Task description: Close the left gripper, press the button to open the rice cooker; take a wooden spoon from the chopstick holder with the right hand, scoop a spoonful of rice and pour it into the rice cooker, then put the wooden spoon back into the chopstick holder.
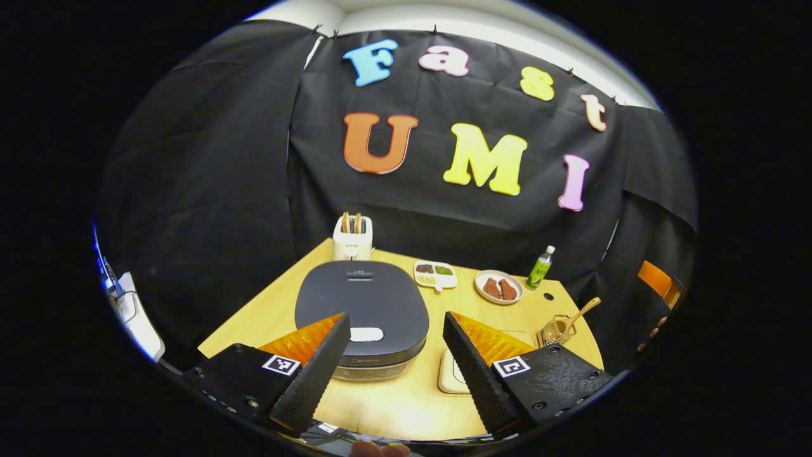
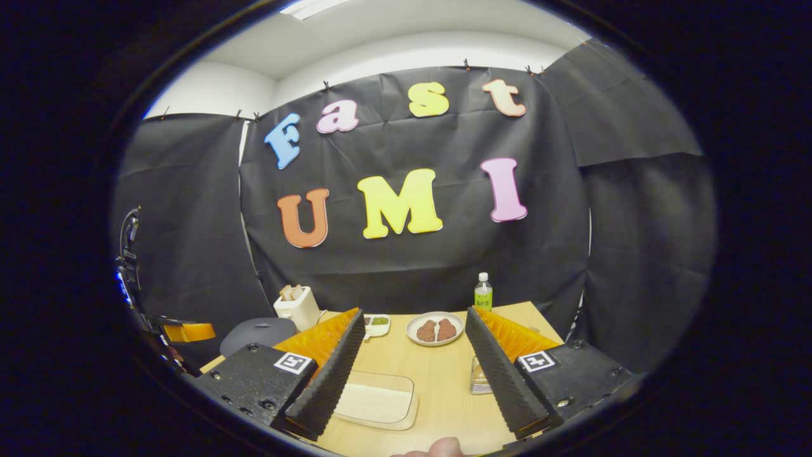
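Holding rice, clear tray [image 2: 379, 404], wooden spoon [image 1: 582, 312] in chopstick holder [image 1: 553, 332]

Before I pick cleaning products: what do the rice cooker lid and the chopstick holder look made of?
The rice cooker lid looks like dark matte plastic, with a smooth, soft sheen. The chopstick holder appears to be thin metal wire mesh, see-through and slightly glinting, though coated wire is possible.

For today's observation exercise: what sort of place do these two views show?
Probably a staged kitchen tabletop in a recording booth: a rice cooker, a toaster and a plate of food stand on a wooden table before black cloth.
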`<action>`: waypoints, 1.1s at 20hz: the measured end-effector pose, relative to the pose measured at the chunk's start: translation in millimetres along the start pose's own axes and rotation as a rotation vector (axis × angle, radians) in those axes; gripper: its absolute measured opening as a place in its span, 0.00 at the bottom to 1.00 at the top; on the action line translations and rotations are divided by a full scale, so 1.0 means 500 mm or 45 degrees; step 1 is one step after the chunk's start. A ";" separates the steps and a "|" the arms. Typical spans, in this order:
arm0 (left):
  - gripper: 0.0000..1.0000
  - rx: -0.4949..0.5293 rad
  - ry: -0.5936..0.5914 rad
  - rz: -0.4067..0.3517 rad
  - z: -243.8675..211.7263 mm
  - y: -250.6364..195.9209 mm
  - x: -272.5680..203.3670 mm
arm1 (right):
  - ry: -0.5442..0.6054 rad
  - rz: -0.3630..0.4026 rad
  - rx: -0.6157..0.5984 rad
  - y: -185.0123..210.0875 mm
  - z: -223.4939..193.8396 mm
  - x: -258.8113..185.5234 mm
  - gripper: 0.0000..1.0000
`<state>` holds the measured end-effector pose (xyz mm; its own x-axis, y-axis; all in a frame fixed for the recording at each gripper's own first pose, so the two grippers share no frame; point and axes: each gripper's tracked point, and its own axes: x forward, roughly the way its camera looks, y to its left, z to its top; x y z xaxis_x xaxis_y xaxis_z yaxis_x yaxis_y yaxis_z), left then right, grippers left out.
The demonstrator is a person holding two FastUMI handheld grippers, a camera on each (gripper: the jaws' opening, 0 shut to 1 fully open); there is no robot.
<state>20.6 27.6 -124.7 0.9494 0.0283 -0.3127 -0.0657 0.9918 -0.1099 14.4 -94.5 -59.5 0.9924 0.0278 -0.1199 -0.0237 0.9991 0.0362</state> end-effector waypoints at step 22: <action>0.95 0.045 -0.389 -0.235 -0.005 -0.109 -0.448 | -0.105 -0.055 -0.116 0.137 -0.006 -0.453 0.94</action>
<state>-189.3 -33.1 -50.9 0.9927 -0.1207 0.0069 0.1207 0.9872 -0.1038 -212.6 -32.5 -32.8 0.9992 -0.0140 -0.0375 0.0118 0.9983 -0.0576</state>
